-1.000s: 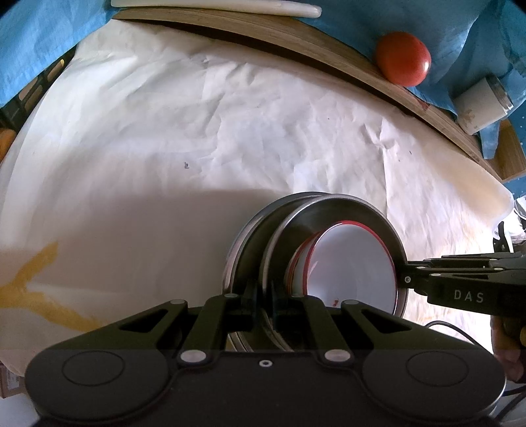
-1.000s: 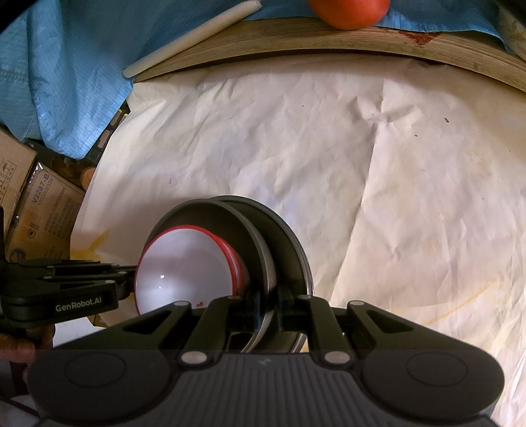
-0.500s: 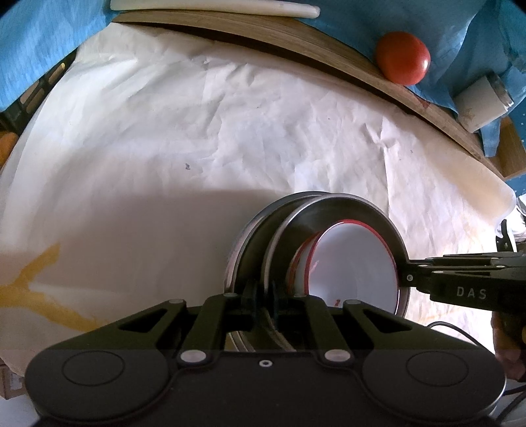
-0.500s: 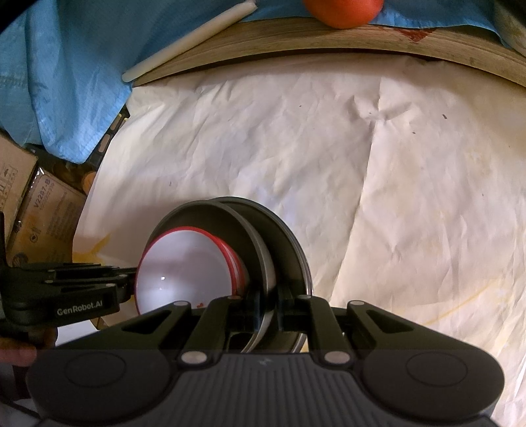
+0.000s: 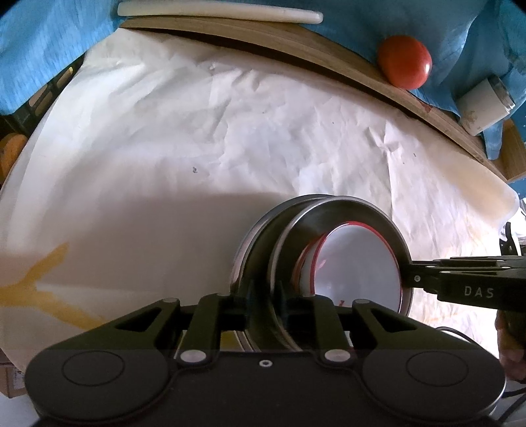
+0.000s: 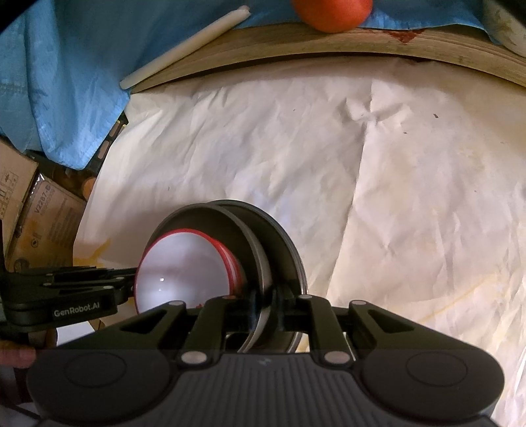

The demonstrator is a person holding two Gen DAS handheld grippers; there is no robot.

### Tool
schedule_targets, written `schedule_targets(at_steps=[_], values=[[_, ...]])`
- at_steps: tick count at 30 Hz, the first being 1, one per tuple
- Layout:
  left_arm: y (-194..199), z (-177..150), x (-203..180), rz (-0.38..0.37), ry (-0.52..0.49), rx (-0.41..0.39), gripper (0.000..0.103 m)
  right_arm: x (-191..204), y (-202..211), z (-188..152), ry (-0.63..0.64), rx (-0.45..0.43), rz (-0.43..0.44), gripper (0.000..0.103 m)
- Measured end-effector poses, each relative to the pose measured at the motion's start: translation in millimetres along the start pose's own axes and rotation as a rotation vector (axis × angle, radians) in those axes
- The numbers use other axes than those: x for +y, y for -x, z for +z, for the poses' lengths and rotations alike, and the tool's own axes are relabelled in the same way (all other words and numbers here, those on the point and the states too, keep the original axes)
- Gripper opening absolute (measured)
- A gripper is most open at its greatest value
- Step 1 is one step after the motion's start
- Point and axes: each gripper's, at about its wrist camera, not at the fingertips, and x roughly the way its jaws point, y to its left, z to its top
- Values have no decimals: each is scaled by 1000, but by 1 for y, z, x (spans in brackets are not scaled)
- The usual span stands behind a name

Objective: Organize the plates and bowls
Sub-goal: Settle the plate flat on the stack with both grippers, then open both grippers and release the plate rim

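The stack of dishes stands near the front edge of the surface [image 5: 171,138], which is covered with creased white paper; it is made of two steel plates [image 5: 263,249] with a red-rimmed white bowl [image 5: 358,262] nested on top, and the same stack shows in the right wrist view as steel plates [image 6: 279,249] and white bowl [image 6: 180,272].

The left tool [image 5: 265,292] straddles the rims of the plates on one side; its jaws have just been opening, the rims are between them with a slight gap showing, so the grip looks released. The right tool [image 6: 265,305] sits on the opposite side of the stack with the plate rims between its fingers, clenched on them; in the left wrist view the right tool [image 5: 407,279] reaches the rim edge-on, and in the right wrist view the left tool [image 6: 130,282] comes in beside the bowl.

Beyond the paper a wooden board [image 5: 296,42] lies under blue cloth [image 5: 49,39]; a tomato [image 5: 404,60], a white rod [image 5: 217,13] and a white jar [image 5: 485,105] rest at the far side; cardboard boxes [image 6: 42,216] stand off the left edge.
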Motion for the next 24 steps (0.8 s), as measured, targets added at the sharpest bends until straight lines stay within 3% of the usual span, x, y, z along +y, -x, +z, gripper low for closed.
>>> schedule_targets(at_steps=[16,18,19,24], values=[[2,-3,1,-2,1,-10,22,-2,8,-4,-25,-39,-6,25],[4,-3,0,18,-4,-16,32,-3,8,-5,-29,-40,-3,26],[5,-3,0,47,-11,-19,44,-3,8,-5,-29,-40,-2,26],[10,-4,2,52,-16,-30,45,-4,9,-6,-30,-43,-1,26]])
